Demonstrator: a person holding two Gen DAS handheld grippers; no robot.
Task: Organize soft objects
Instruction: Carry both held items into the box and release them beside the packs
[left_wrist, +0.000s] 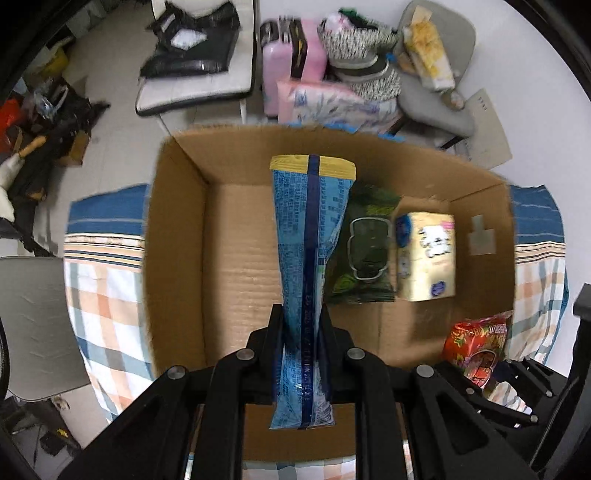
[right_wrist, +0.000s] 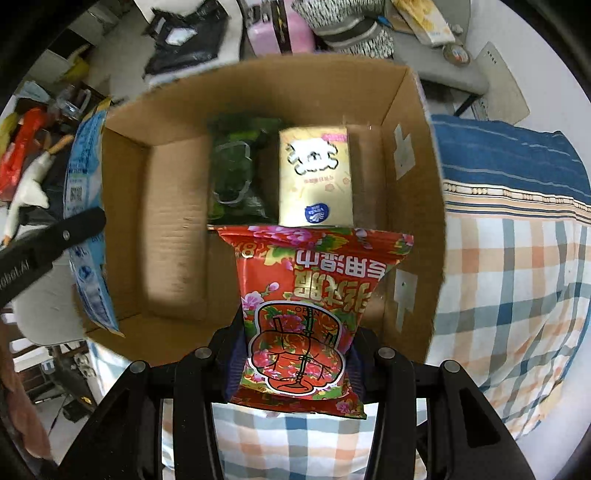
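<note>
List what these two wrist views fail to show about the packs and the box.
- Blue pack, left wrist view: its face is hidden; only the back seam shows.
- Red pack, right wrist view: its underside is hidden, and it covers the cardboard box floor beneath.
- Green pack: print blurred, unreadable.
- Yellow pack: small print too fine.

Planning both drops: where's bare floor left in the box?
Free: the cardboard box floor between its left wall and the green wipes pack, plus the near strip in front of the packs. Crowded: the right-hand side, where green wipes and yellow tissue pack sit side by side towards the right wall.
</note>
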